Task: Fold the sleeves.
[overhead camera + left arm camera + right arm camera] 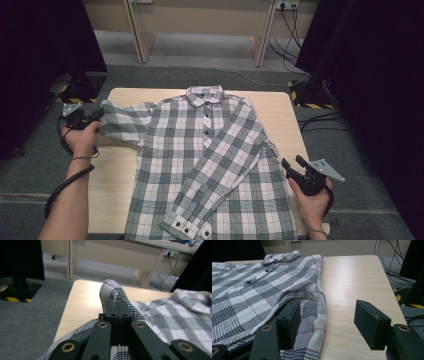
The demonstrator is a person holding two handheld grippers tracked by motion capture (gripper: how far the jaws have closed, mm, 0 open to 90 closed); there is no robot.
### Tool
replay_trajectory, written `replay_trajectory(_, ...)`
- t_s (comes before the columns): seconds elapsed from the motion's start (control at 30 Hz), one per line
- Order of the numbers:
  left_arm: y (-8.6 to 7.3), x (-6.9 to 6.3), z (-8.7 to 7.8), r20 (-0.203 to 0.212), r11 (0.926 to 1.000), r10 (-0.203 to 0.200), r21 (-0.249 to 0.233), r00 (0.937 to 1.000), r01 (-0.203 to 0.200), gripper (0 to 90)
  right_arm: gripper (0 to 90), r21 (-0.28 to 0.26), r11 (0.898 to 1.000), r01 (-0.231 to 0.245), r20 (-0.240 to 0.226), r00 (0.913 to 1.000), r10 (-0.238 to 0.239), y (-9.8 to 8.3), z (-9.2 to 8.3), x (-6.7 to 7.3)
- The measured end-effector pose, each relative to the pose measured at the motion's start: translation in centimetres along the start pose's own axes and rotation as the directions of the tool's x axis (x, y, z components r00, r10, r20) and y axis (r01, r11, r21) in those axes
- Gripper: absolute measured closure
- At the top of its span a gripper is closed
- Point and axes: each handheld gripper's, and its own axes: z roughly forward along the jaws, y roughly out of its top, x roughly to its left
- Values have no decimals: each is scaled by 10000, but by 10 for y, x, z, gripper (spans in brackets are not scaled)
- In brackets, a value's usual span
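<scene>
I am looking down on a plaid button-up shirt (200, 165) that is lying front-up across a pale wooden tabletop (280, 107), its collar pointing away from me and its hem toward my side. One sleeve (215, 175) is lying folded diagonally across the chest, with its buttoned cuff resting near the hem. The other sleeve (122, 122) is stretching out toward the left edge of the tabletop, and my left gripper (95, 116) is holding its end — in the left gripper view the jaws are pressed together on a fold of the checked cloth, which is rising in a small peak just beyond them, lifted off the wood. My left hand (80, 140) is wrapping around the gripper body beside the tabletop's left edge. My right gripper (292, 165) is hovering at the shirt's right side near the hem; its jaws are spread wide, one over the shirt's edge and the other over bare wood, pinching nothing. My right hand (312, 197) is gripping the handle from below.
</scene>
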Motion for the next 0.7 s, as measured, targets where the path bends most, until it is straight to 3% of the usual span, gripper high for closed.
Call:
replay_trajectory(0.27, 14, -16, -3, 459, 9987, 29, -503, 9989, -6, 890, 391, -3, 10000, -18, 11, 10000, 18, 0, 0, 0)
replay_trajectory(0.7, 33, -54, 0, 1094, 9938, 489, -1042, 9928, -375, 889, 392, 38, 9999, -108, 8, 9999, 108, 0, 0, 0)
